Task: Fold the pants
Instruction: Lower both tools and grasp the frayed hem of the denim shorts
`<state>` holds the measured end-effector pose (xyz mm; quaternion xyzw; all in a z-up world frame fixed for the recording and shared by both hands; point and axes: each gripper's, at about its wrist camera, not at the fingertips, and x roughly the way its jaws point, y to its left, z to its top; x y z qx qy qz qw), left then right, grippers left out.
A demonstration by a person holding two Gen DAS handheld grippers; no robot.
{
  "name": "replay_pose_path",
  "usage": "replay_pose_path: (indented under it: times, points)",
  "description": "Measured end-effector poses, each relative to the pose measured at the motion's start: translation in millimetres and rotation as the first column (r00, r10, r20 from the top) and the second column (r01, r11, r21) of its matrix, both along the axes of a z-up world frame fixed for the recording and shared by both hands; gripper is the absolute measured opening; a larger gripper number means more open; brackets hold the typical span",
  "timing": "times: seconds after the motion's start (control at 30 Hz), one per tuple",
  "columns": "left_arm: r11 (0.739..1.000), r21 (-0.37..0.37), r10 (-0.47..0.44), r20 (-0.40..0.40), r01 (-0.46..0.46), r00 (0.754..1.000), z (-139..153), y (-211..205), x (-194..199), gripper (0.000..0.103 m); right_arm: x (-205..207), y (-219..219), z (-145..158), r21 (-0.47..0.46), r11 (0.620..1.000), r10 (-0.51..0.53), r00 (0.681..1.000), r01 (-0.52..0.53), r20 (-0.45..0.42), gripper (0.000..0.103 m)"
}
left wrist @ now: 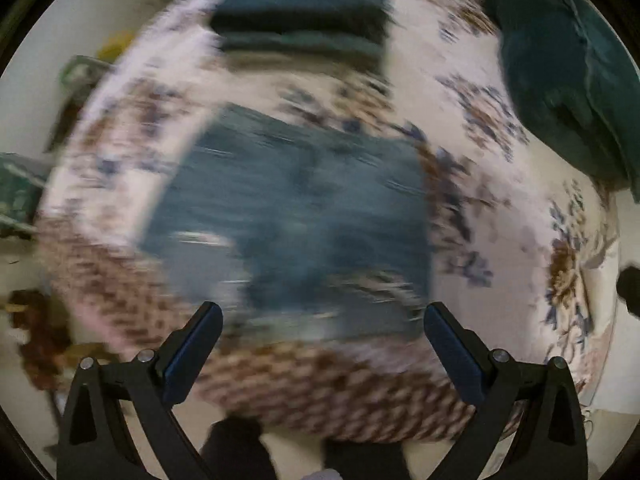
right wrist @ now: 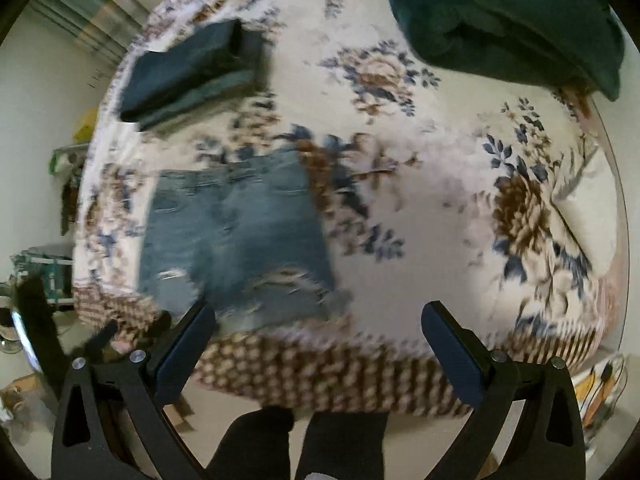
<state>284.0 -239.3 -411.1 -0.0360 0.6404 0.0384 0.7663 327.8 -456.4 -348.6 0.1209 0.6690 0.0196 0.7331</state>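
A pair of blue ripped jeans (left wrist: 296, 216) lies folded into a flat rectangle on a floral bedspread (left wrist: 500, 208) near the bed's front edge. It also shows in the right wrist view (right wrist: 236, 236). My left gripper (left wrist: 322, 320) is open and empty, held above the jeans' near edge. My right gripper (right wrist: 318, 320) is open and empty, above the bed's front edge, just right of the jeans. Both views are blurred by motion.
A stack of dark folded clothes (left wrist: 304, 24) (right wrist: 192, 72) lies at the bed's far side. A dark green blanket or pillow (left wrist: 568, 80) (right wrist: 508, 16) sits at the far right. The bedspread's patterned border (right wrist: 320, 376) hangs over the front edge. Clutter (right wrist: 44, 272) stands on the floor at left.
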Motion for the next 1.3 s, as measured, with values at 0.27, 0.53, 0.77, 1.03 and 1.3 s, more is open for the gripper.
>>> replay_pose_path:
  times: [0.27,0.53,0.77,1.03,1.3]
  points:
    - [0.996,0.053,-0.059,-0.139,0.067,0.989,-159.5,-98.7,2.2,0.103,29.2,-63.4,-134.3,-0.001,0.998,0.057,0.993,-0.057,-0.099,0.103]
    - [0.998,0.037,0.042,-0.022,-0.041,0.999,-159.5,-67.8,-1.5,0.022,70.4,-30.0,-204.8,0.117,0.978,0.183,0.978,-0.172,-0.099,0.103]
    - [0.996,-0.034,0.083,0.017,-0.083,0.996,-124.0,-28.1,-5.8,0.005,139.0,40.9,-252.2,0.263,0.947,0.212,0.974,-0.184,-0.082,0.103]
    - [0.993,-0.05,0.109,0.08,-0.105,0.991,-78.5,20.7,-1.1,0.004,177.4,96.3,-285.9,0.299,0.942,0.184,0.98,-0.154,-0.076,0.014]
    - [0.969,-0.149,0.215,0.131,-0.195,0.968,-24.9,97.4,-4.5,0.004,162.7,144.7,-179.0,0.233,0.957,0.171,0.985,-0.175,0.038,0.007]
